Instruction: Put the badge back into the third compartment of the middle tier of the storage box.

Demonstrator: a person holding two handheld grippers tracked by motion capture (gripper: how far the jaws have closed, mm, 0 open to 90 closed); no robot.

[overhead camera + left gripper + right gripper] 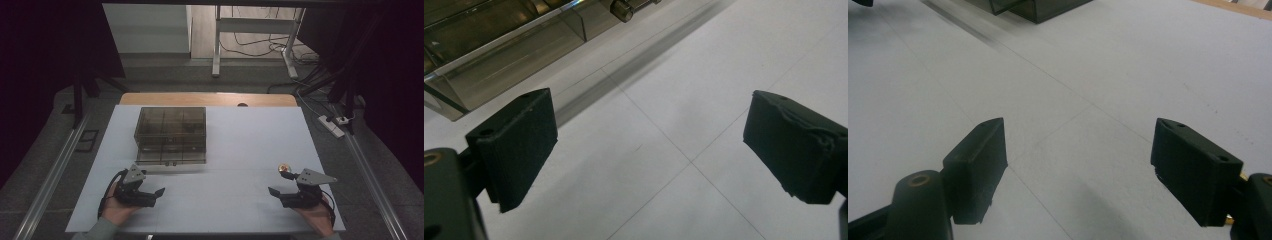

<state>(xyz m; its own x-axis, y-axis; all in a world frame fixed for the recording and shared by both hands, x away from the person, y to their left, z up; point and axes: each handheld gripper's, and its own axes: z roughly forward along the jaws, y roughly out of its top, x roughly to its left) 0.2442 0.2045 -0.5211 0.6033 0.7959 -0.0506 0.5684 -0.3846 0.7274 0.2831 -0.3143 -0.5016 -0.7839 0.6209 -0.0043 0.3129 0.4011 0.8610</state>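
Observation:
A smoky see-through compartment box (170, 135) with its lid down sits on the white table (240, 140), left of centre. My left gripper (155, 197) rests near the front left, held in a hand, open and holding nothing. In the left gripper view the gripper (649, 145) has its jaws wide apart over bare table, with the box (499, 55) and its front latch (621, 10) just ahead. My right gripper (278, 196) lies at the front right, also open and holding nothing. Its own view shows the gripper (1078, 160) over bare table, the box corner (1033, 7) far ahead.
A small round gold object (283, 168) lies on the table just behind the right gripper. A wooden strip (207, 99) borders the table's far edge. Beyond it are a desk frame (255, 35), floor cables and a power strip (332, 126).

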